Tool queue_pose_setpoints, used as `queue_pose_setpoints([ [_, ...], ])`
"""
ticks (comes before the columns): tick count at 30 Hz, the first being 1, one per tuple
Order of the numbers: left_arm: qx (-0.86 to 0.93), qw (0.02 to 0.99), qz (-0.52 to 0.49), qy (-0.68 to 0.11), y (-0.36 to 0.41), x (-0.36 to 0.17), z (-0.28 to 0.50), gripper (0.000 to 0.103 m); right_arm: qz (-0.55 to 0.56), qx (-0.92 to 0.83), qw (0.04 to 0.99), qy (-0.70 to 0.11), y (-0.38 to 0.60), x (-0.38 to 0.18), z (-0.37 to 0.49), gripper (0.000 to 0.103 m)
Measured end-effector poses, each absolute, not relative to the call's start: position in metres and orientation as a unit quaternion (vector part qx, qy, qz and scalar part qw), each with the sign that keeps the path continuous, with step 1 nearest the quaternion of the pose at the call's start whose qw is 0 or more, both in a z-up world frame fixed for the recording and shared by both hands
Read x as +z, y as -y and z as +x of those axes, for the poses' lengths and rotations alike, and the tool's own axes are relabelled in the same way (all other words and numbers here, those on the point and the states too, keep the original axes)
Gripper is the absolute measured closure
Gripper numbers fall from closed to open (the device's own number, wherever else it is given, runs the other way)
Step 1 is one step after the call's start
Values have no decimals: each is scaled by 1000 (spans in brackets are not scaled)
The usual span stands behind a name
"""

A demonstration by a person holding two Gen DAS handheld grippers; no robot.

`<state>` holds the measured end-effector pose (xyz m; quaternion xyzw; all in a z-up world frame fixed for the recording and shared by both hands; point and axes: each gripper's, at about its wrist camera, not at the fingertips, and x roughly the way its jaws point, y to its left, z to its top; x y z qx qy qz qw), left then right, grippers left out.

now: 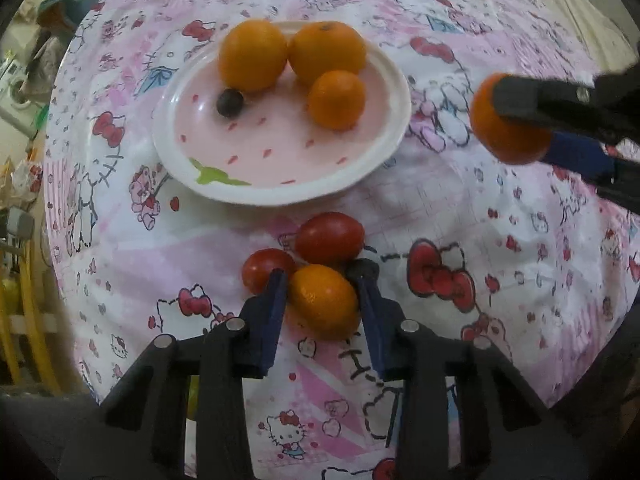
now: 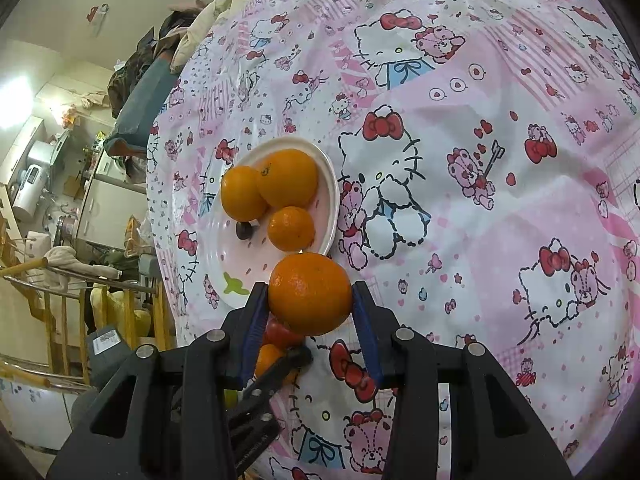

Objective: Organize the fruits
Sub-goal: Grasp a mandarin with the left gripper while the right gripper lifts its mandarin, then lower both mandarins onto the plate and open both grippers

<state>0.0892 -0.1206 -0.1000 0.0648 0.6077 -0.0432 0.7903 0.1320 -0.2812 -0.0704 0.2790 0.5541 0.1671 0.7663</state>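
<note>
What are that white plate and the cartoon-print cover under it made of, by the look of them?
The plate looks like glazed ceramic or melamine: smooth, glossy, with a printed pink centre; which of the two I cannot tell. The cover looks like thin woven fabric, likely cotton or polyester: matte, with soft creases and wrinkles.

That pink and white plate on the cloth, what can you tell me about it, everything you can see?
The plate is round and shallow, glossy like ceramic or melamine, with a white rim and a pink centre dotted with small red flecks; a green leaf-shaped mark sits at one edge. It lies flat on the cartoon-print cloth. On its far half rest three oranges, bunched together, and one small dark round fruit beside them. The near half is bare. No gripper touches it.
</note>
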Motion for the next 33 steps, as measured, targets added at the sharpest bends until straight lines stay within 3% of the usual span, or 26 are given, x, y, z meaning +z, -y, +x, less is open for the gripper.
queue_pose_setpoints([
  [13,-80,789,-15,-609,86,-91,82,73,271,170,773,-548,283,-67,132,59],
  [22,-84,812,-52,-575,48,-50,63,73,284,179,770,-543,284,-62,134,59],
  [33,-29,840,-60,-538,7,-12,118,72,267,197,781,-529,281,-43,150,59],
])
